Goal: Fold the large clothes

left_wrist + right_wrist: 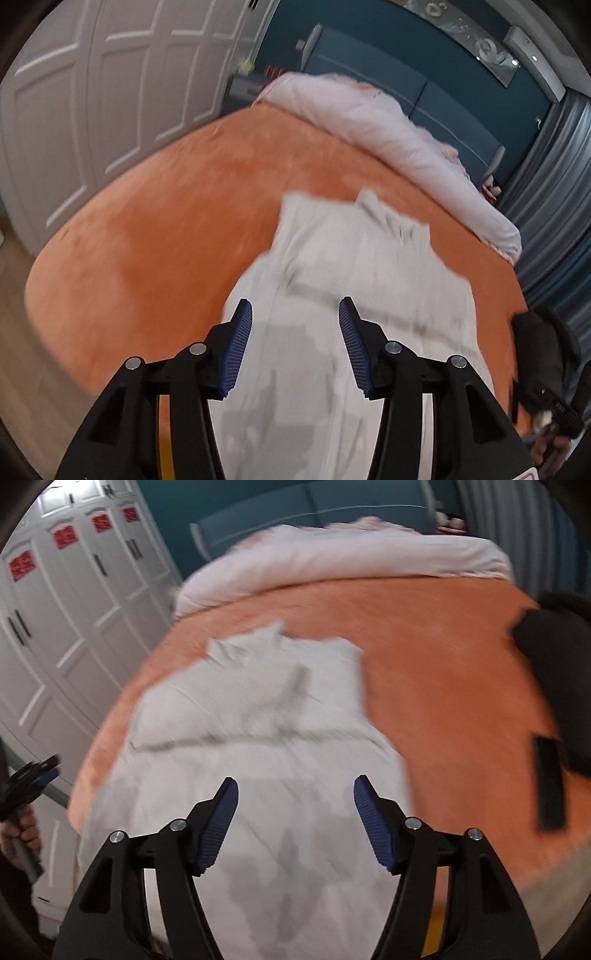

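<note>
A large white garment lies spread on an orange bed cover, its collar end pointing toward the headboard. The picture is blurred. My left gripper hangs above the garment's near part, open, with nothing between its blue pads. My right gripper hovers over the same cloth, open wider, and its pads hold nothing. At the left edge of the right wrist view, a hand carries the left gripper.
A rolled pale pink quilt lies across the bed's far end before a teal headboard. White wardrobe doors stand left of the bed. Grey curtains hang on the right. A black item lies at the bed's right edge.
</note>
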The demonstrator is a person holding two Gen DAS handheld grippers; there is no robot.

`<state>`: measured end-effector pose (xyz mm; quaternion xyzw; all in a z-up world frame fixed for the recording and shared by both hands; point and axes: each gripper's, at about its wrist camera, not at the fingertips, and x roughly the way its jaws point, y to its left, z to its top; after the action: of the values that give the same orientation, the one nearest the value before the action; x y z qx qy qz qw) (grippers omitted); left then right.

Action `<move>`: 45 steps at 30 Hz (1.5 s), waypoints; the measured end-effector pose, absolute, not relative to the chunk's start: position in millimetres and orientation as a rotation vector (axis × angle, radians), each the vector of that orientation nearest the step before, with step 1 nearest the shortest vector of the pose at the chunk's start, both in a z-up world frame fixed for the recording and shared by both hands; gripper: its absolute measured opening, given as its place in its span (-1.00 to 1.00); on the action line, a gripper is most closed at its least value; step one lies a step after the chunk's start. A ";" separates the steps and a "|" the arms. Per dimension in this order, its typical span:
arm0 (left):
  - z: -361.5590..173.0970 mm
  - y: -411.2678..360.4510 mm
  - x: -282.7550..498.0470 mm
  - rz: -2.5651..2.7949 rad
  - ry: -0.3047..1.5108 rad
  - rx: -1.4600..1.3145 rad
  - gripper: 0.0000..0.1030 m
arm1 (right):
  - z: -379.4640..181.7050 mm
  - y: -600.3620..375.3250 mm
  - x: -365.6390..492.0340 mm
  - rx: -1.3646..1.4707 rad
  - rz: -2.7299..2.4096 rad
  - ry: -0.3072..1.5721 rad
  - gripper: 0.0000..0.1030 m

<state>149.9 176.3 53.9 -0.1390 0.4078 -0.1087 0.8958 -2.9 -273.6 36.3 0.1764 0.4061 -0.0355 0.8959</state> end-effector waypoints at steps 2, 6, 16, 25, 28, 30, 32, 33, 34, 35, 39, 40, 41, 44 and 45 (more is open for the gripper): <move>49.2 157.1 175.6 -0.214 0.830 -0.272 -0.09 | 24.5 -263.0 41.6 0.387 -0.019 0.845 0.30; 21.2 125.3 231.0 -0.179 0.854 -0.247 -0.08 | -1.7 -254.8 106.6 0.456 -0.034 0.860 0.30; -53.3 99.2 298.9 -0.048 0.975 -0.189 -0.09 | -50.2 -280.3 190.2 0.654 -0.076 0.965 -0.90; -95.2 96.9 303.2 0.030 1.021 -0.110 0.02 | -47.2 -286.7 206.6 0.472 -0.106 0.922 -0.94; -102.4 91.6 301.2 0.021 0.997 -0.072 0.04 | -92.8 -284.9 199.3 0.452 -0.108 0.995 -0.90; -105.9 90.6 300.4 0.025 0.987 -0.062 0.04 | -83.7 -280.7 195.5 0.450 -0.141 0.977 -0.88; -108.8 90.9 299.6 0.026 0.981 -0.066 0.06 | -61.8 -277.5 183.7 0.445 -0.195 0.915 -0.86; -109.7 90.7 298.7 0.028 0.975 -0.065 0.06 | -45.6 -275.3 178.6 0.434 -0.228 0.849 -0.83; -110.4 89.4 297.3 0.032 0.968 -0.061 0.06 | -37.2 -274.8 180.9 0.415 -0.255 0.808 -0.83; -111.4 87.4 295.3 0.036 0.957 -0.052 0.06 | -17.8 -263.1 180.4 0.372 -0.257 0.742 -0.83; -113.3 83.9 292.8 0.049 0.941 -0.030 0.07 | -2.7 -211.6 215.9 0.190 -0.114 0.729 -0.83; -113.8 84.0 292.6 0.049 0.939 -0.030 0.07 | -11.1 -197.5 229.0 0.156 -0.062 0.766 -0.84; -113.5 84.2 293.0 0.049 0.941 -0.031 0.07 | -20.6 -189.8 234.9 0.139 -0.036 0.794 -0.84; -114.7 85.2 293.0 0.045 0.938 -0.037 0.07 | -62.2 -188.5 237.5 0.105 -0.041 0.900 -0.92; -115.3 85.5 292.8 0.042 0.936 -0.042 0.07 | -72.7 -199.2 230.9 0.132 -0.052 0.909 -0.93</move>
<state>292.8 85.5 -115.3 -0.0200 0.4508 0.0201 0.8922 230.9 -199.2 -72.7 0.0636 0.4385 -0.0253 0.8961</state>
